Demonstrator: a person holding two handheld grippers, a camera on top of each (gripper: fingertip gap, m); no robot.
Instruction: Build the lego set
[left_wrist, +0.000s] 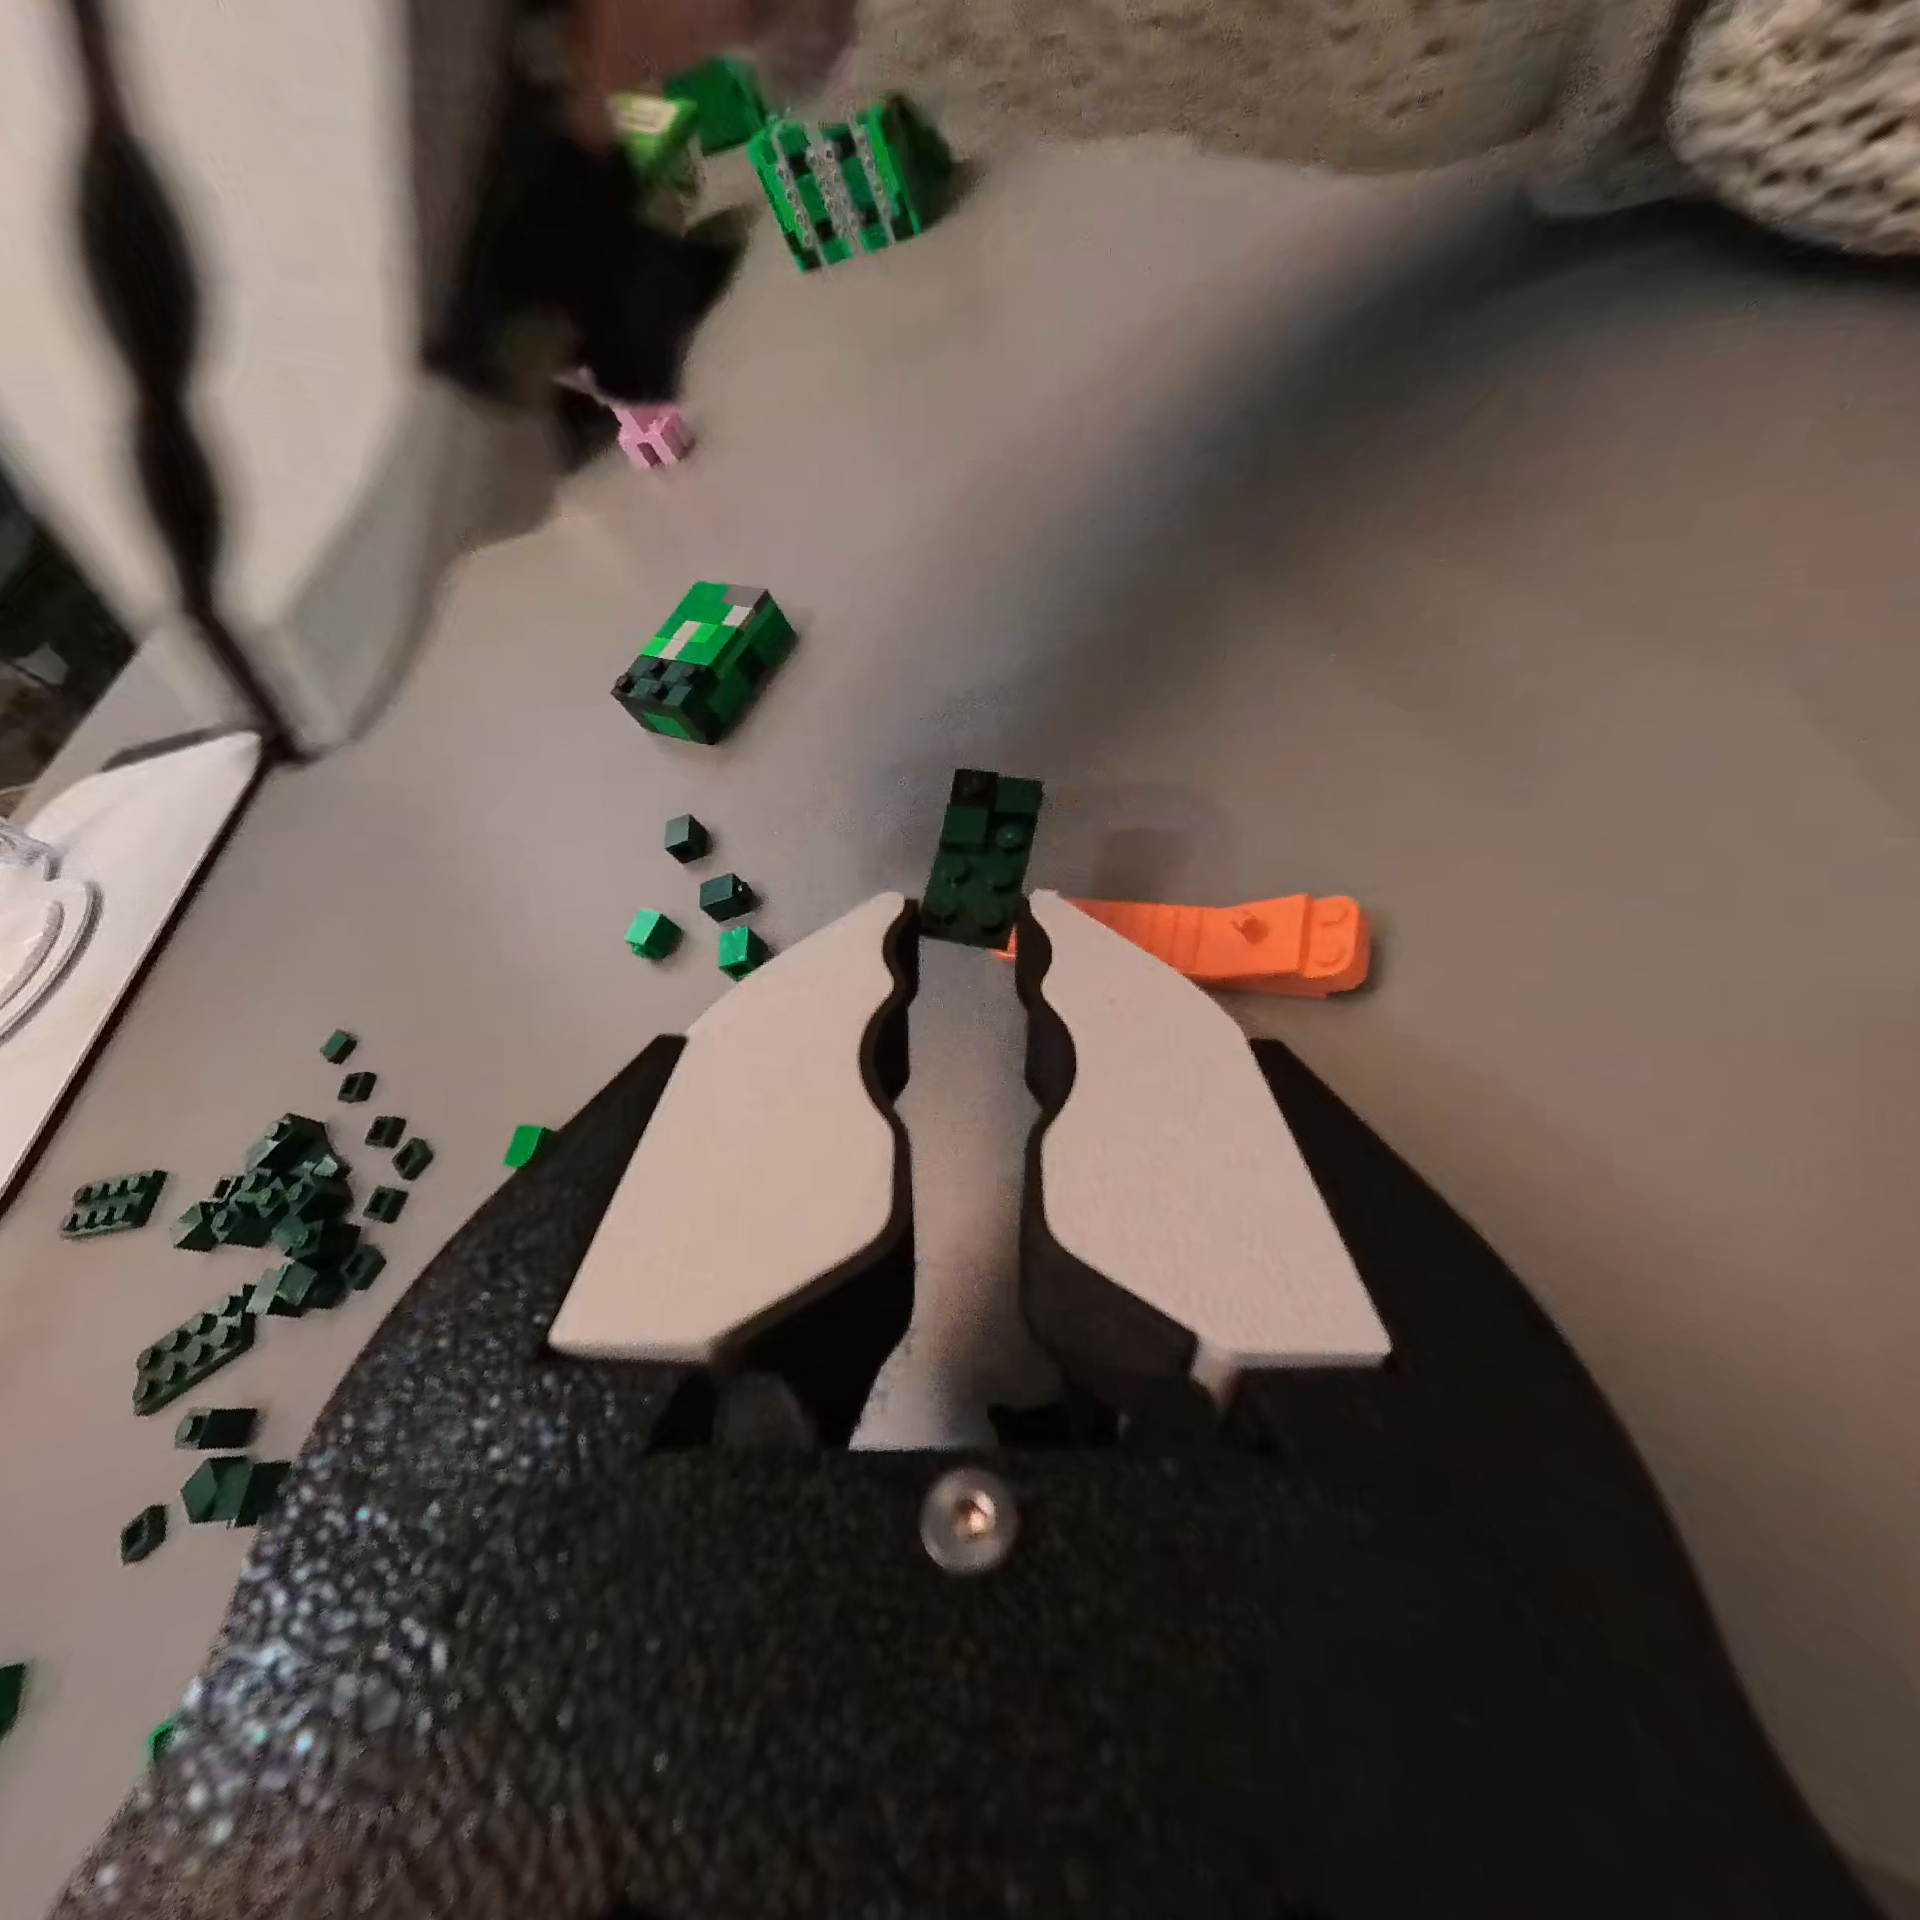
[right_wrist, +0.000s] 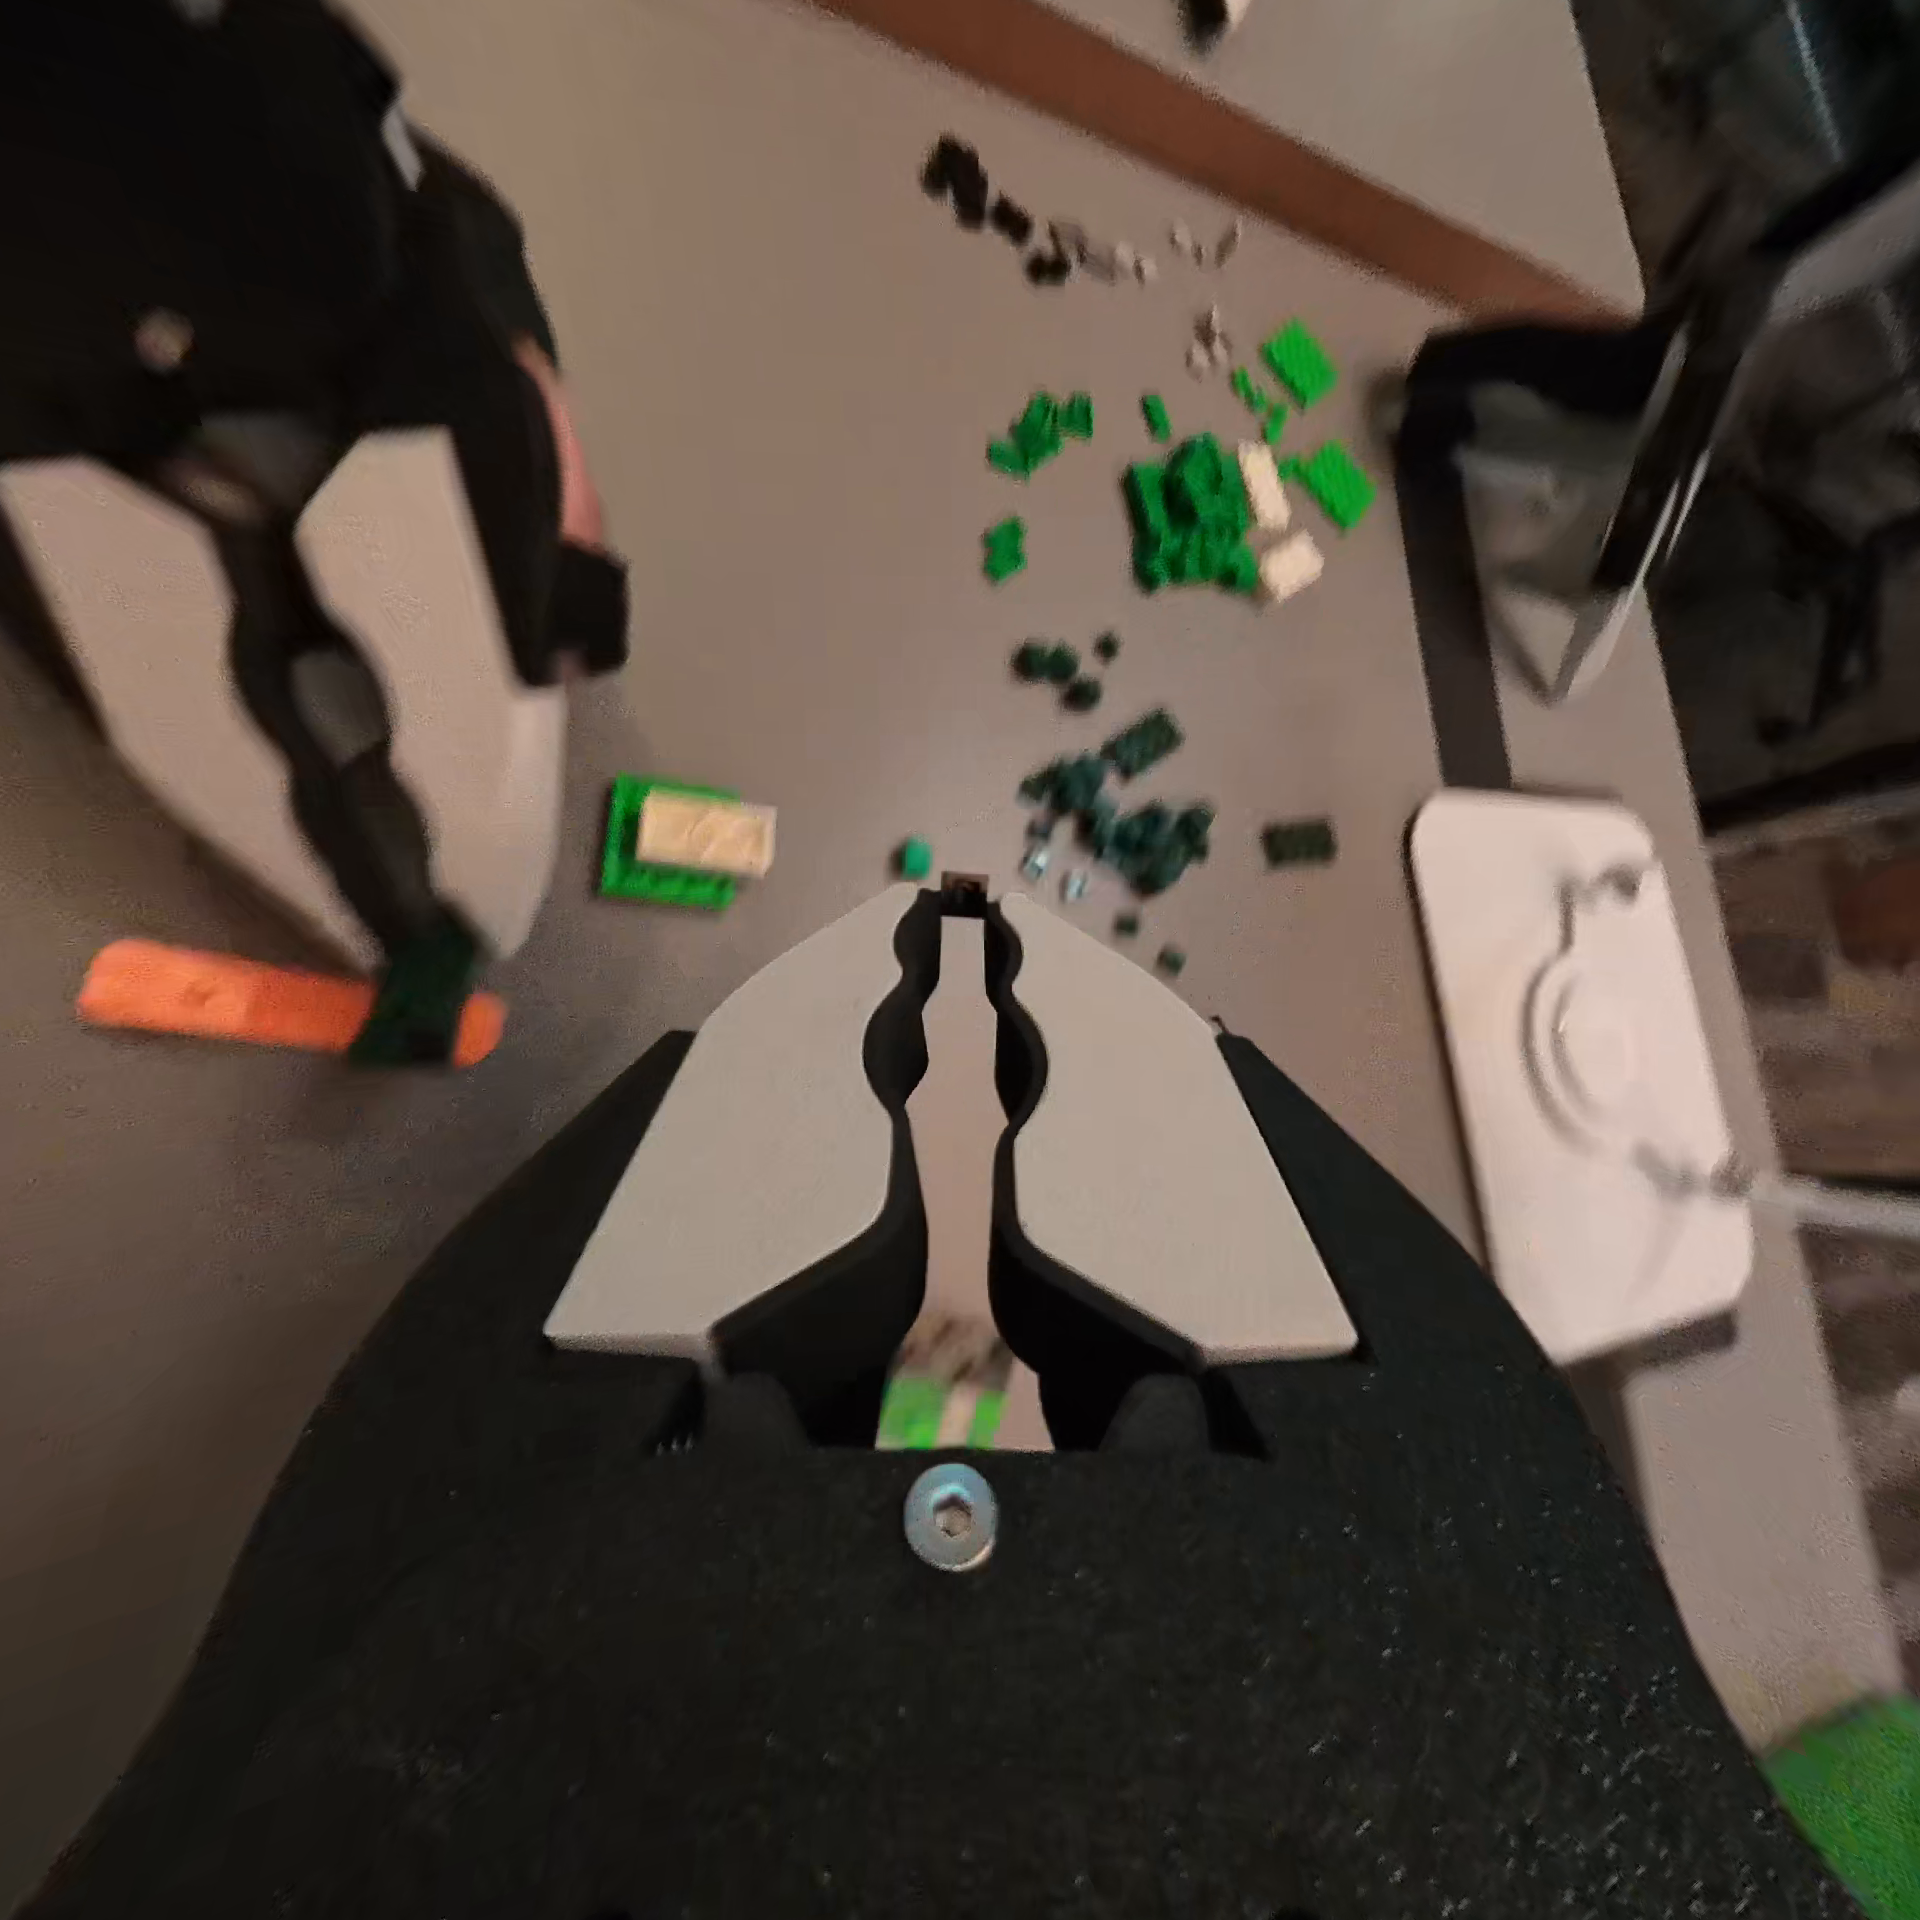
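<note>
- grippers: we see left gripper (left_wrist: 968, 920) clamped on dark green plate assembly (left_wrist: 985, 854), above orange brick separator (left_wrist: 1242, 948)
- right gripper (right_wrist: 962, 906) pinches tiny dark piece (right_wrist: 962, 891)
- loose green bricks (right_wrist: 1190, 509) on grey table (left_wrist: 1351, 623)

Dim, warm indoor light. Soft shadows on worktop (left_wrist: 1351, 623). Motion blur throughout, heaviest at fisheye-bent edges.

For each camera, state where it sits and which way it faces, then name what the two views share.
Left wrist view: sits on the left gripper, looking along its fingers, shut on a dark green plate, over the grey table.
Right wrist view: sits on the right gripper, pinching a tiny dark piece, facing the loose bricks.
Shared: the orange brick separator, the plate, the table.
</note>
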